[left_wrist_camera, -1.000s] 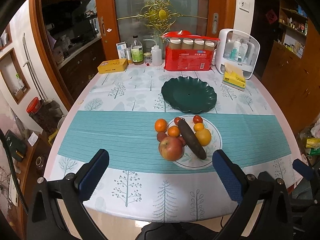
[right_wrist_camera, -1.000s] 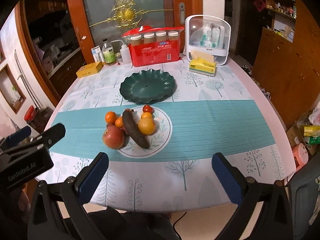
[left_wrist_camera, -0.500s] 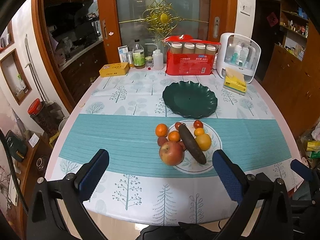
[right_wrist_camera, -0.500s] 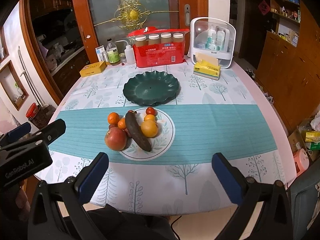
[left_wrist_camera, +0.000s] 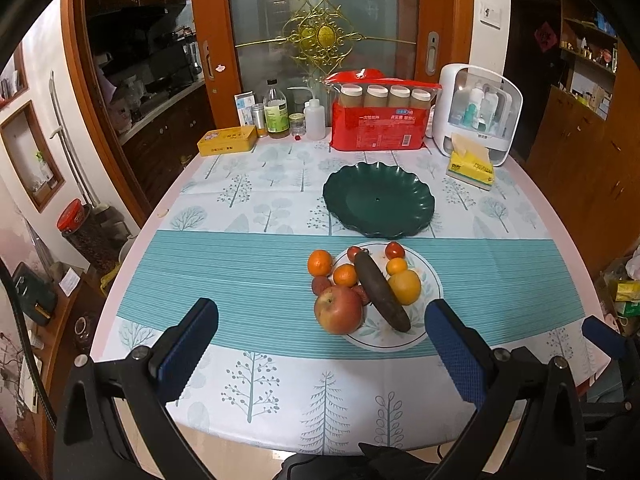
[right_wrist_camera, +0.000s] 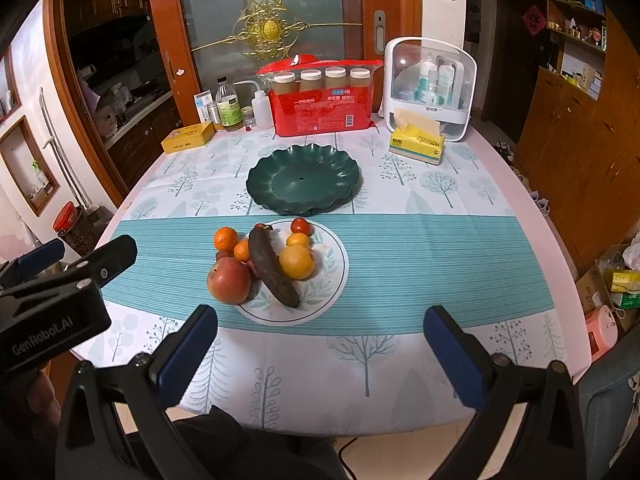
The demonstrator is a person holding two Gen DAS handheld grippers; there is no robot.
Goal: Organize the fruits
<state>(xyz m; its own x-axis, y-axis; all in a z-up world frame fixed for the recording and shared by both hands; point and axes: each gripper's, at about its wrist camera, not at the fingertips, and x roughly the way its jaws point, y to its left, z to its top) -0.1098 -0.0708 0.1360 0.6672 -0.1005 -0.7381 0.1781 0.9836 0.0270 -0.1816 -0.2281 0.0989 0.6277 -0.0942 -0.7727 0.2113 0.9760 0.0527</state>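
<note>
Right now the round table with the tree-print and teal-striped cloth (left_wrist_camera: 240,272) is carrying everything. Toward its far side a dark green scalloped plate (left_wrist_camera: 378,205) is sitting bare, and just nearer a white leaf-patterned plate (left_wrist_camera: 428,280) is holding the fruit. Across it a long dark brown banana (left_wrist_camera: 380,292) is lying diagonally, stem end pointing away toward the green plate. A red apple (left_wrist_camera: 338,309) is resting at the plate's left edge, beside a yellow-orange orange (left_wrist_camera: 405,286). Both the left gripper (left_wrist_camera: 320,340) and the right gripper (right_wrist_camera: 320,344) are hovering over the near table edge, fingers spread wide, gripping nothing.
</note>
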